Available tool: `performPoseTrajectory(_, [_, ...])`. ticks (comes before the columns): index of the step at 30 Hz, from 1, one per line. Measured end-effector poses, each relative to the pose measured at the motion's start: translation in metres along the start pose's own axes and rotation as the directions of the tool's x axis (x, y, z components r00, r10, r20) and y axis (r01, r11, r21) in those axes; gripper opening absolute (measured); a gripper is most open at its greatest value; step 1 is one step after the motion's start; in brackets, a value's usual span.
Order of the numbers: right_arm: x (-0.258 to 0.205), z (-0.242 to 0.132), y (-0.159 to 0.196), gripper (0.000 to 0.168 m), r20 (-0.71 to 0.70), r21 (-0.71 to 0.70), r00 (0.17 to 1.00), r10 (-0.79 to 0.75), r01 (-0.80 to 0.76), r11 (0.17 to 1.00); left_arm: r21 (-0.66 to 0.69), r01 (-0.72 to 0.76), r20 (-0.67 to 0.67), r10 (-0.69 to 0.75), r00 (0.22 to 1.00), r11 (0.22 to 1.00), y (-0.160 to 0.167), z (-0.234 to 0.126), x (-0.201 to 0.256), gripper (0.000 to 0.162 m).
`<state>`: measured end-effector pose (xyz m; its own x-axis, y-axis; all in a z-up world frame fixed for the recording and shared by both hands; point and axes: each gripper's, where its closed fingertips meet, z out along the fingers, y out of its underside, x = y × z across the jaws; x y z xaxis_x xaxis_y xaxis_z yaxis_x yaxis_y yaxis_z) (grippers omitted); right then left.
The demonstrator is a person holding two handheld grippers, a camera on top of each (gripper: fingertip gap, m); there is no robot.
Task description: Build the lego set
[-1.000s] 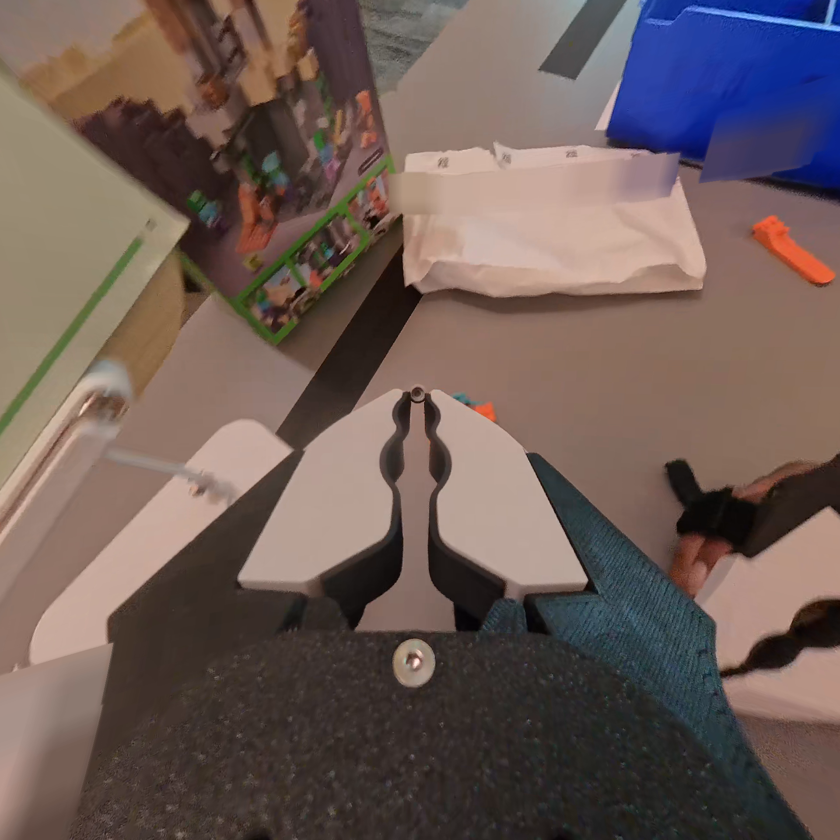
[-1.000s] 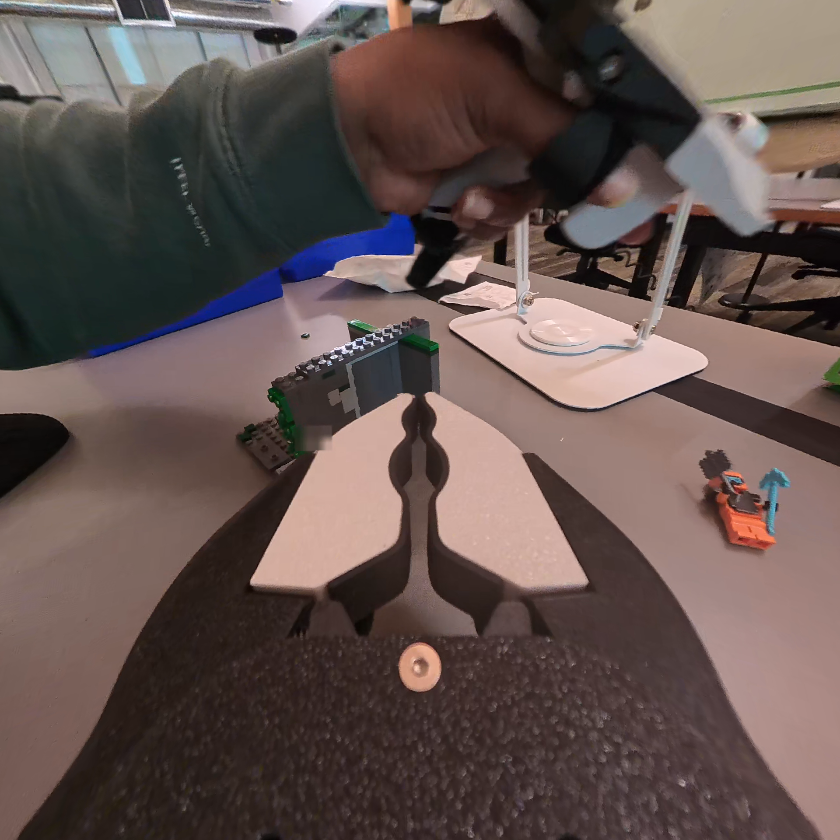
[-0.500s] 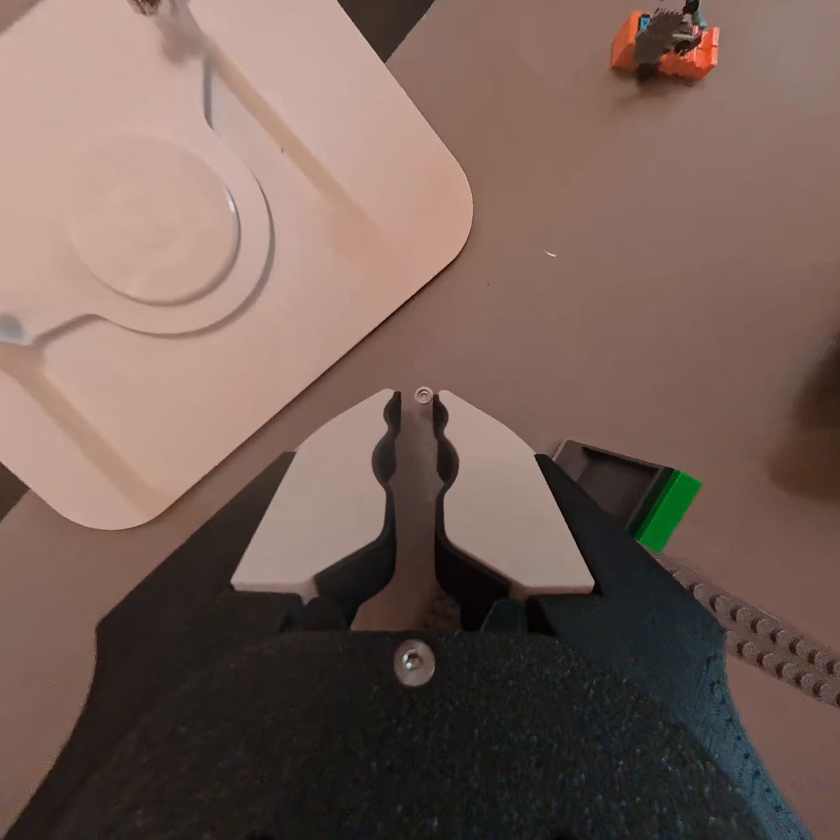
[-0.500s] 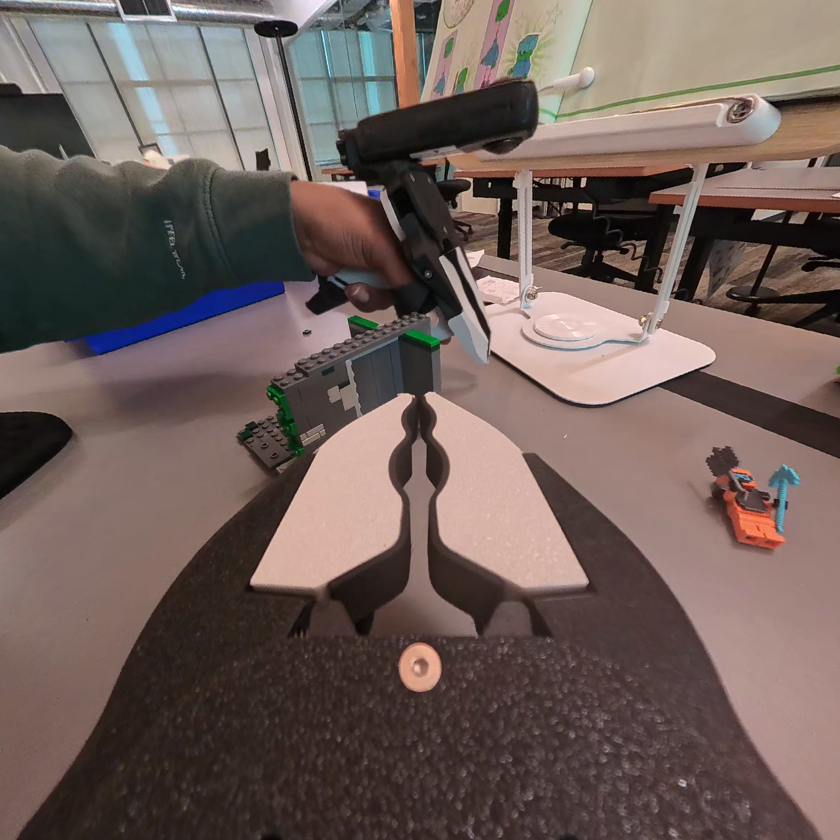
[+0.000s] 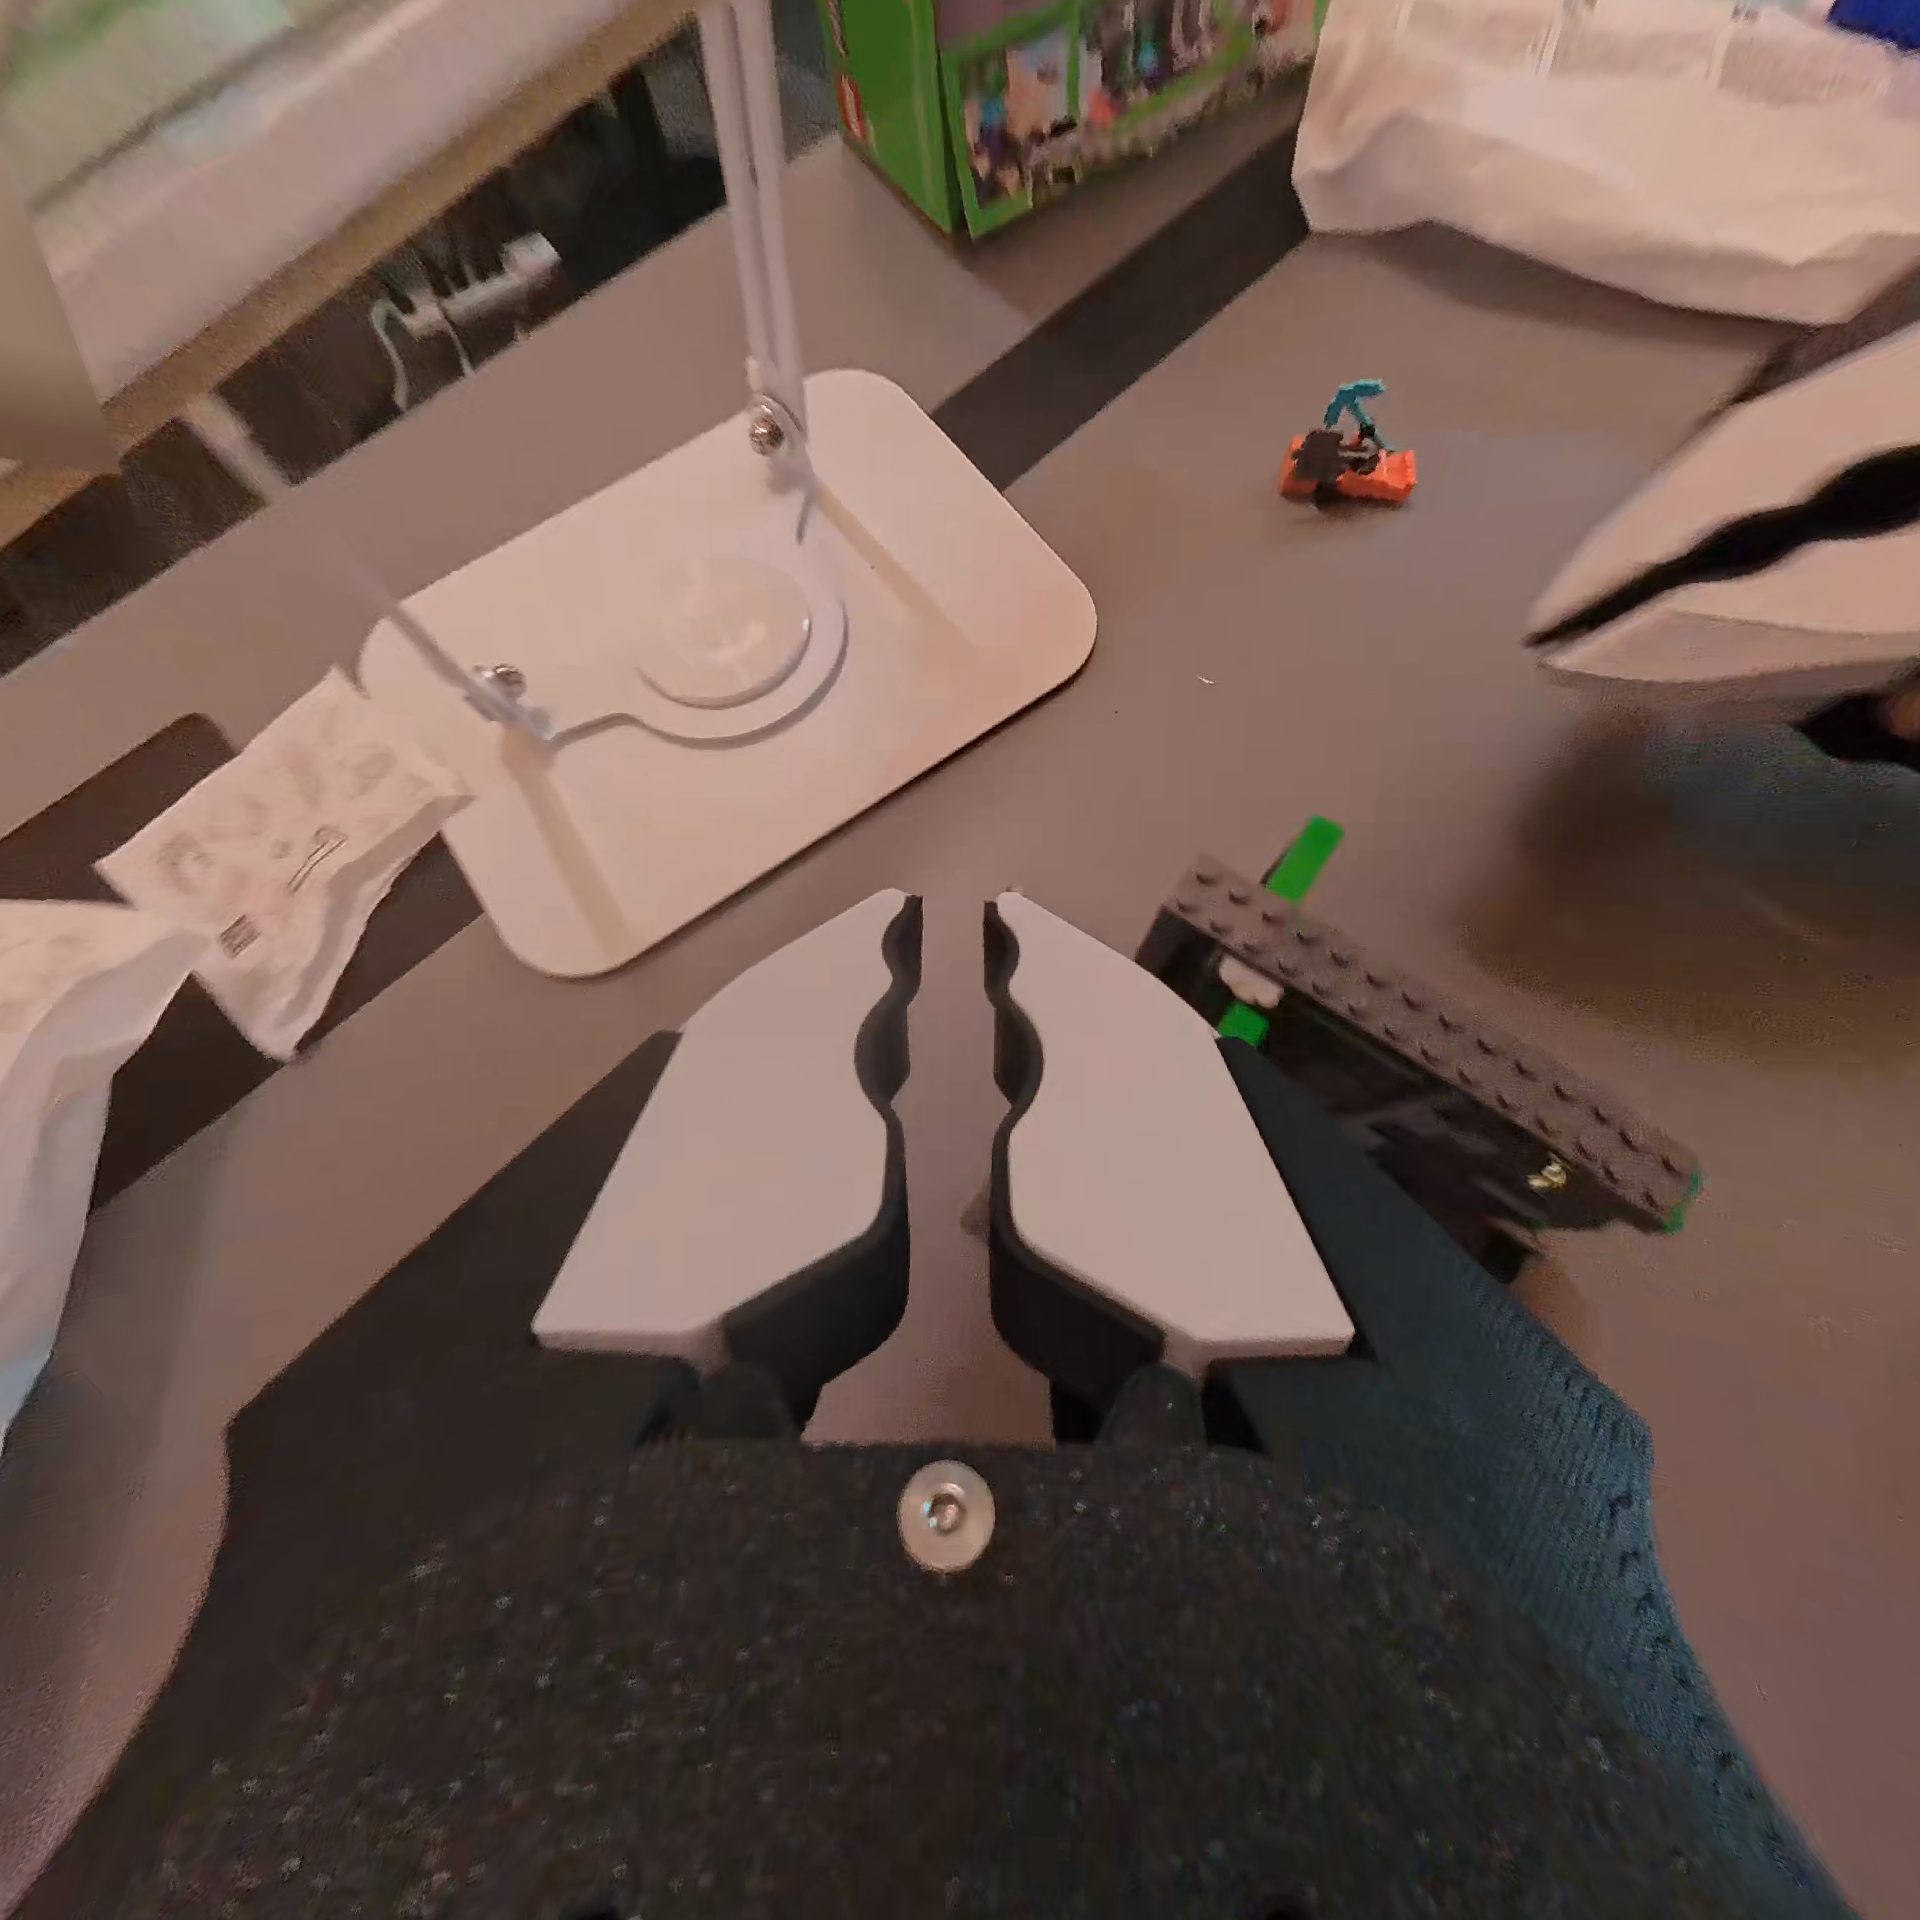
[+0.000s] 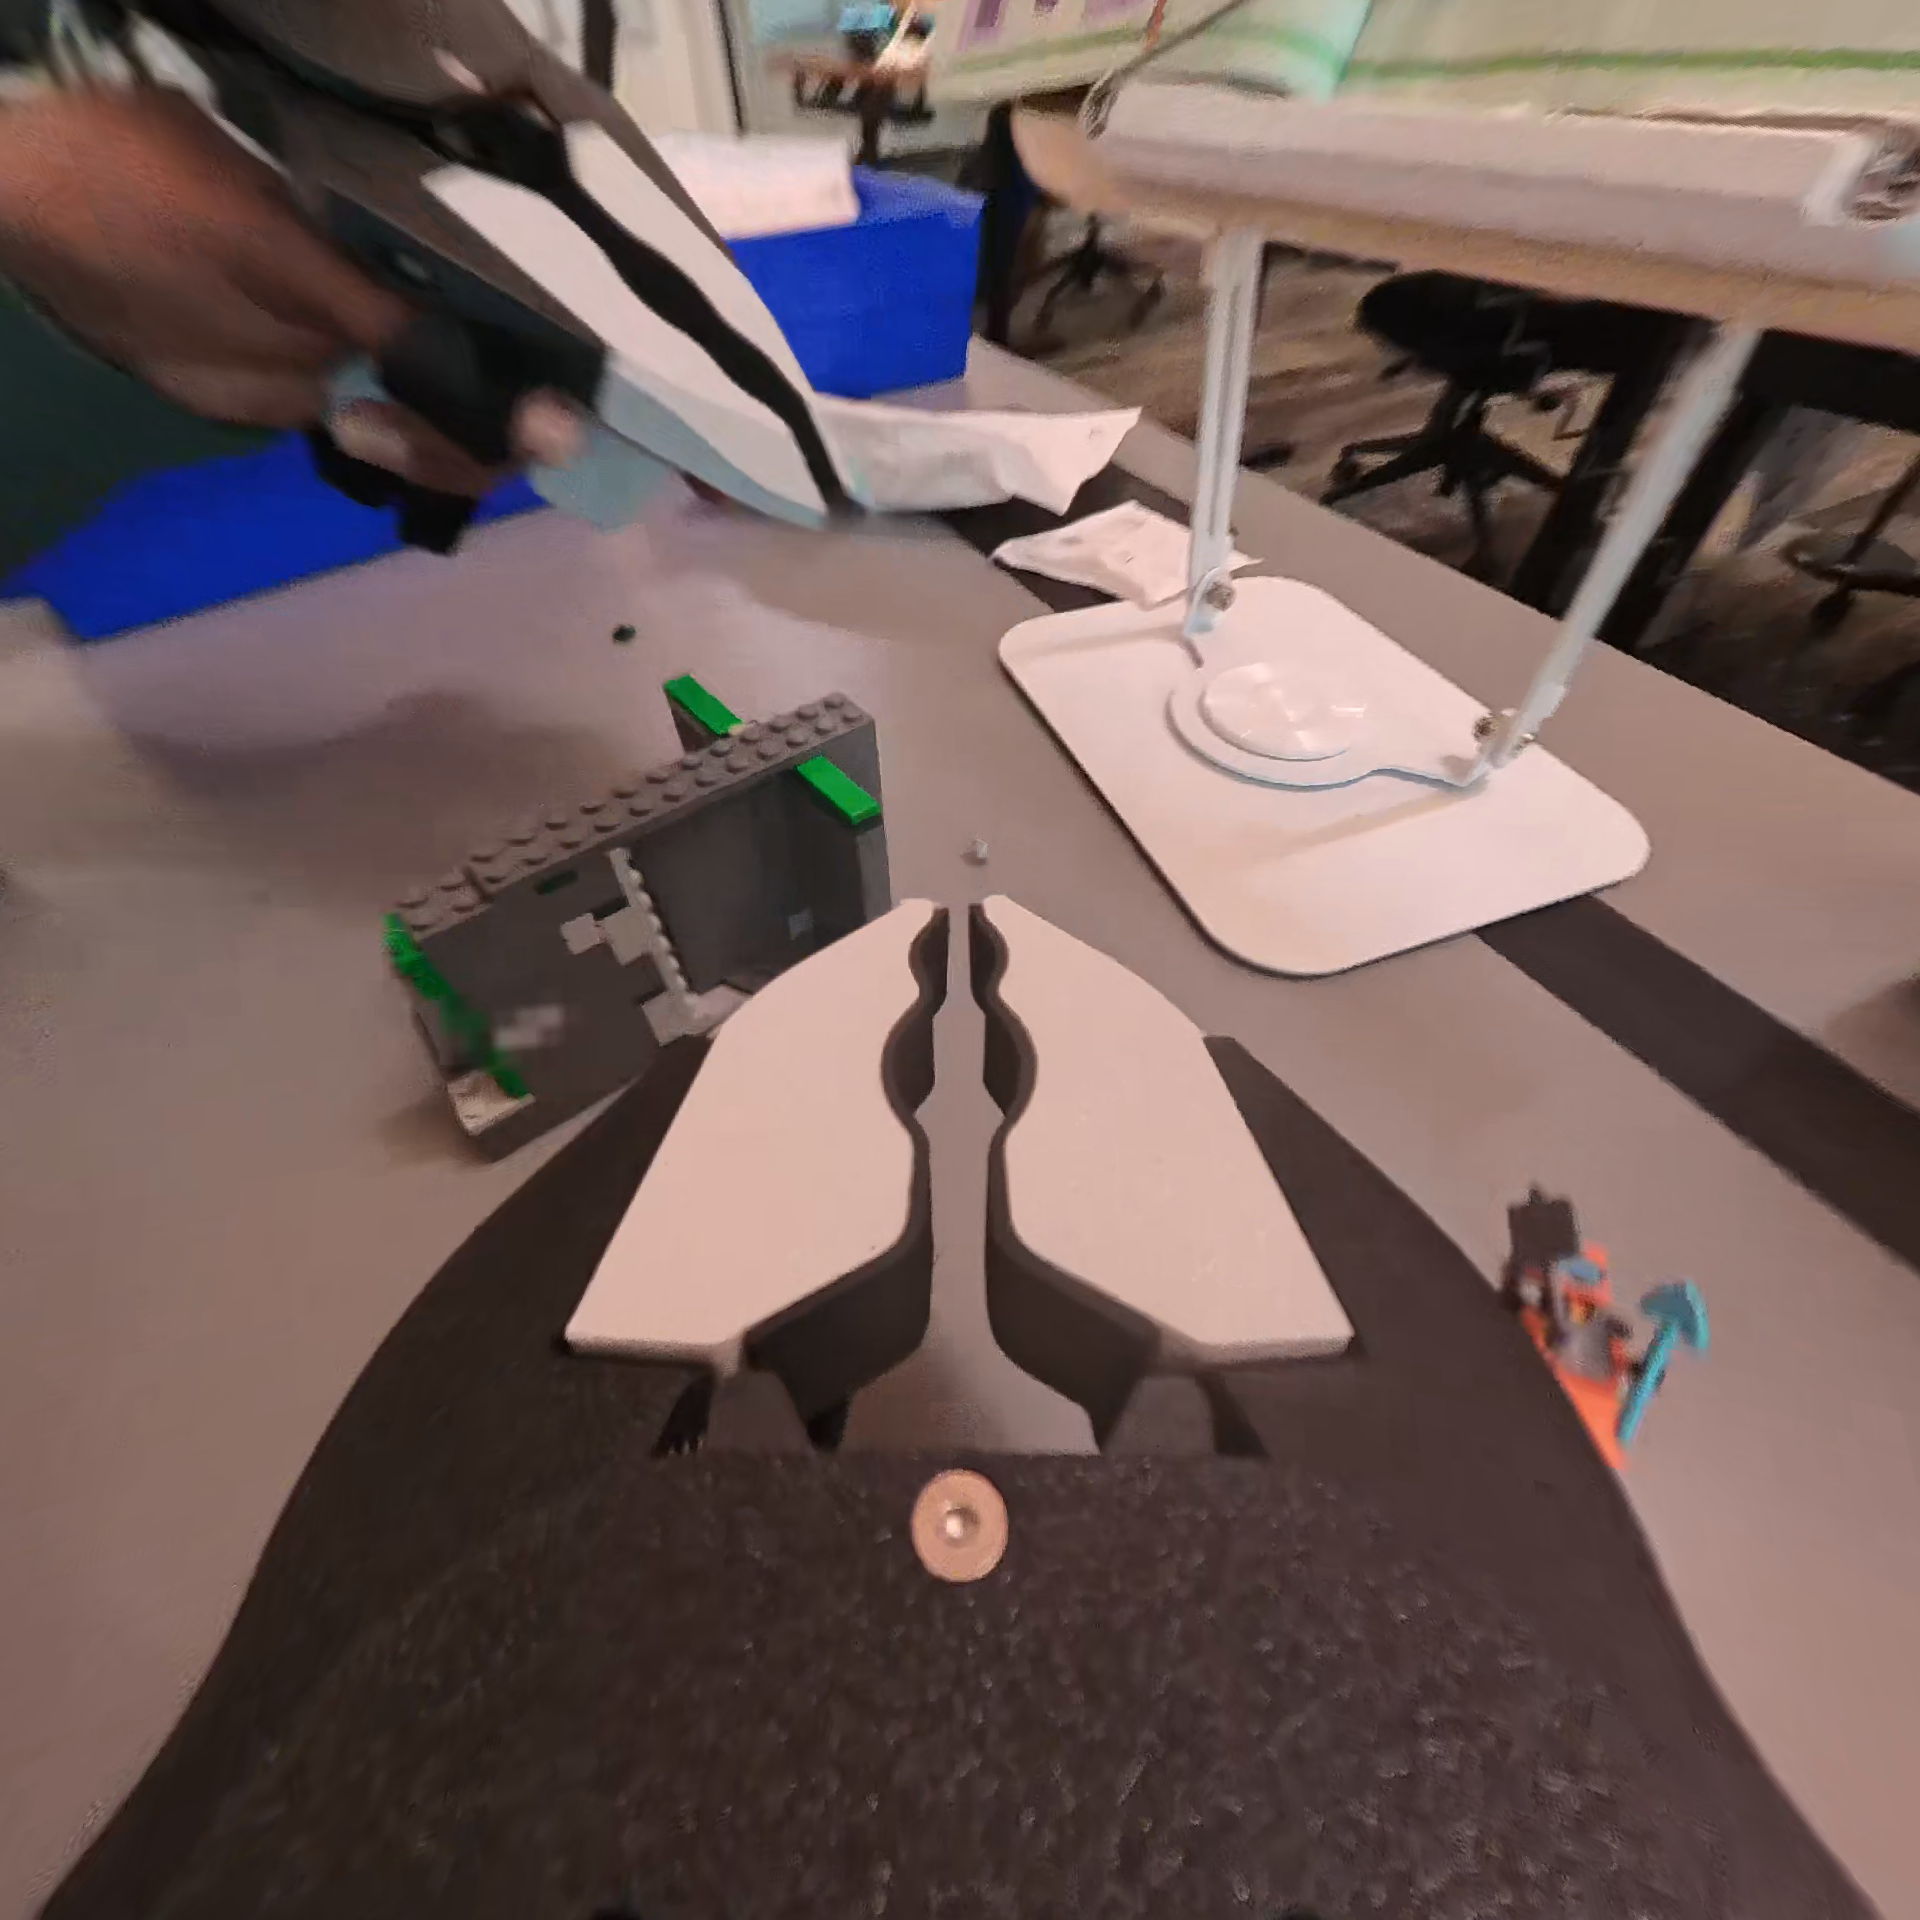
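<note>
Since the earlier frames the left gripper (image 5: 951, 909) has been swung from pointing straight down over the white stand base (image 5: 727, 665) to a shallower angle, and the small round piece seen between its tips is gone; the right gripper (image 6: 959, 914) has been lifted and tipped a little downward.

Both pairs of jaws are released by a narrow gap and nothing is grasped. The left gripper is held just beside the grey lego wall (image 5: 1423, 1049), on the side toward the stand base, probably to approach it. In the right wrist view the grey lego wall (image 6: 665, 904) stands upright on the worktop (image 6: 260, 1247), just beyond the right gripper's tips, with green strips on its top edge and lower corner, so the build looks only partly done. A tiny grey piece (image 6: 975, 852) lies on the worktop beside the wall, toward the stand base. The orange minifigure (image 5: 1345, 468) lies farther from the wall, well apart. Beyond that the set box (image 5: 1039, 104) and a white bag (image 5: 1610, 156) are kept clear of the wall, presumably as supply.
</note>
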<state>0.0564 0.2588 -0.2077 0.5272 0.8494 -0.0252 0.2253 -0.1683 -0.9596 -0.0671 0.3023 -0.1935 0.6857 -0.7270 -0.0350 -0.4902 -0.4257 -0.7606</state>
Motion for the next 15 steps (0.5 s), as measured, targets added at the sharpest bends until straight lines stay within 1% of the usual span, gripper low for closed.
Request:
performPoseTrajectory(4, [0.016,0.034,0.006,0.006,0.125,-0.173,0.981,-0.146,0.166,0.971,0.104,0.028,0.082,-0.036,0.996,0.994,0.027,-0.040,0.000,0.007])
performPoseTrajectory(7, [0.025,0.060,0.011,0.008,0.248,-0.271,0.949,-0.194,0.260,0.927,0.150,0.073,0.126,-0.092,0.988,0.986,0.055,-0.060,0.001,0.006])
performPoseTrajectory(11, [0.027,0.091,0.016,0.010,0.392,-0.344,0.888,-0.242,0.386,0.856,0.169,0.122,0.165,-0.150,0.975,0.978,0.092,-0.075,0.001,0.006])
performPoseTrajectory(15, [0.016,0.112,0.034,0.015,0.527,-0.404,0.810,-0.257,0.505,0.762,0.164,0.122,0.253,-0.162,0.954,0.979,0.120,-0.081,-0.017,0.006])
